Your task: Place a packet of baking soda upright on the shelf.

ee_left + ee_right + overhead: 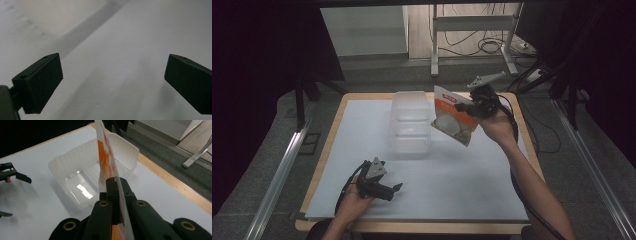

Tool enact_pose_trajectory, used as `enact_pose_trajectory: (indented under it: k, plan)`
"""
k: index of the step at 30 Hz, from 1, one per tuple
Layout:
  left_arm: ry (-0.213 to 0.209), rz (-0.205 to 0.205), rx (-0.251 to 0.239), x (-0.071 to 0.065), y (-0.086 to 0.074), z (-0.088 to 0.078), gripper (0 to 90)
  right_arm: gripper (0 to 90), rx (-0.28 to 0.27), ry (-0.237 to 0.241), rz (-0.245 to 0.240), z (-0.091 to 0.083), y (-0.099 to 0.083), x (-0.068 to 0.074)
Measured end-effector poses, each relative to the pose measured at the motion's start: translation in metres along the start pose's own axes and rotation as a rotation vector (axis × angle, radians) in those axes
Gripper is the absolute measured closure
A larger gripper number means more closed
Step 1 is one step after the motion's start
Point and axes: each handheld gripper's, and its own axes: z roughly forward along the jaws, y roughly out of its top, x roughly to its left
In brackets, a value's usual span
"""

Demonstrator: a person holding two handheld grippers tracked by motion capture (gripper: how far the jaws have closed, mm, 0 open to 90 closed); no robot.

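While the left tongs (388,189) rest spread wide and empty low over the near worktop (462,180), the right tongs (476,104) hold a pouch aloft.

Farther back, the right tongs are clamped on the edge of an orange-and-white pouch (454,121), which hangs tilted in the air just beside and above the clear plastic tub (410,131). The pouch looks light, thin and floppy, likely slick, so it would probably sag or swing. A grip on its flat sealed edge, as now, seems the surest hold.
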Motion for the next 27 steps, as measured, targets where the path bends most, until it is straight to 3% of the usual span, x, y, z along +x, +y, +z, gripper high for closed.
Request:
enact_pose_trajectory:
  k: [12, 27]
  plan:
    - [-0.003, -0.001, -0.004, 0.000, 0.000, 0.000, 1.9, 88.3, -0.001, 0.008, -0.007, 0.027, 0.028, -0.003]
    - [-0.003, -0.002, -0.006, 0.000, 0.000, 0.000, 1.9, 88.3, -0.011, 0.056, -0.025, 0.051, 0.048, 0.012]
